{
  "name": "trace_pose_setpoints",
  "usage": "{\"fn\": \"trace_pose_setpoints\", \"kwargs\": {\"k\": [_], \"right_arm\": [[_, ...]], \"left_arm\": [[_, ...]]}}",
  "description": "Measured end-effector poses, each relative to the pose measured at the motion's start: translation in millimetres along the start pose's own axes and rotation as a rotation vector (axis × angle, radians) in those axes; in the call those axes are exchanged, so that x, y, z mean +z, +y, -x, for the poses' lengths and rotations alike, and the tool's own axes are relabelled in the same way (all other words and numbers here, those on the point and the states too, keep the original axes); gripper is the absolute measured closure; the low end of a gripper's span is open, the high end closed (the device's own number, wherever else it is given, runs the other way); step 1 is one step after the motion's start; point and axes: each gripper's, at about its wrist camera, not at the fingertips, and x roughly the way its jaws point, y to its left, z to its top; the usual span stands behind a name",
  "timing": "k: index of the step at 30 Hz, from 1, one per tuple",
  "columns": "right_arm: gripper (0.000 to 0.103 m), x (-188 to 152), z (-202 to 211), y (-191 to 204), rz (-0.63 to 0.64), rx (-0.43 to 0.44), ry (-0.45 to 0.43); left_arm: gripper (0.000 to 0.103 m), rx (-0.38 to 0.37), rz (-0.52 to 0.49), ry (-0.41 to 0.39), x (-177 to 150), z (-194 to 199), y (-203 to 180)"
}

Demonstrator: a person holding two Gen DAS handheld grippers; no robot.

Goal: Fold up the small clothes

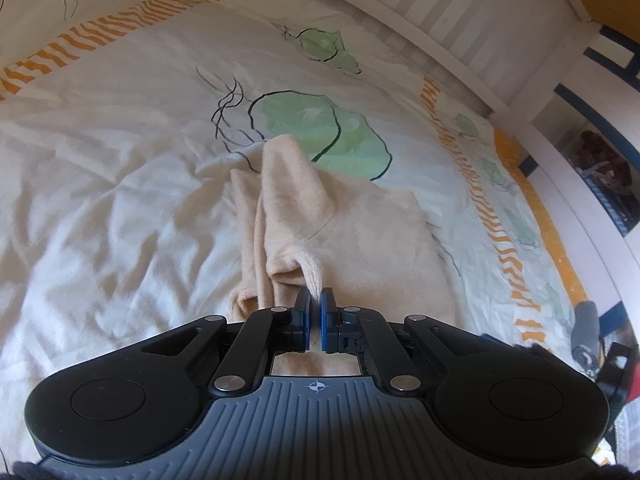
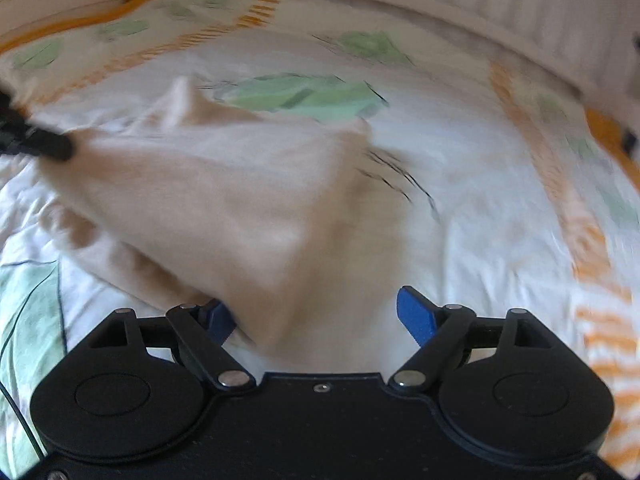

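A small beige garment (image 1: 320, 208) lies bunched on the bed, one edge pulled up into a ridge. My left gripper (image 1: 316, 300) is shut on a thin fold of that garment near its closest end. In the right wrist view the same garment (image 2: 224, 184) is blurred and stretched up toward the left, where the dark tip of the left gripper (image 2: 44, 146) holds it. My right gripper (image 2: 312, 304) stands open. A corner of the cloth hangs between its blue pads and covers most of the left pad (image 2: 218, 320), and the pads do not press on it.
The bed cover (image 1: 120, 208) is white and wrinkled, with green leaf prints and orange striped bands. A white slatted bed rail (image 1: 440, 12) curves along the far side. Beyond the bed's right edge are shelves and dark objects (image 1: 600, 176).
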Motion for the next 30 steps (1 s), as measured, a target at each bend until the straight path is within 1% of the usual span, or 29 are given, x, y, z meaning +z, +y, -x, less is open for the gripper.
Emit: {"fn": "trace_pose_setpoints", "kwargs": {"k": [2,4,10,14,17,25,30], "right_arm": [[0.018,-4.8,-1.3,-15.2,-0.083,0.037,0.034],[0.018,-8.0,-0.6,-21.8,-0.117,0.062,0.044],[0.017,-10.6,9.2,-23.7,-0.115,0.137,0.041],[0.016,-17.7,18.4,-33.8,-0.138,0.181,0.030],[0.016,-17.7,24.1,-41.6,-0.163,0.201,0.018],[0.016,-1.6,25.3,-52.1,-0.230,0.250,-0.017],[0.016,14.4,7.7,-43.8,-0.236,0.270,-0.022]], "left_arm": [[0.098,0.011,-0.001,0.015,-2.7,-1.8,2.1],[0.098,0.027,0.001,0.030,-6.8,-4.2,5.2],[0.098,0.060,0.019,0.059,-17.1,-10.4,14.9],[0.098,0.080,0.011,0.067,-20.9,-13.5,17.3],[0.098,0.076,0.031,0.067,-24.3,-14.0,20.5],[0.098,0.068,0.059,0.068,-28.9,-15.2,27.1],[0.098,0.084,0.055,0.071,-28.6,-15.5,23.8]]}}
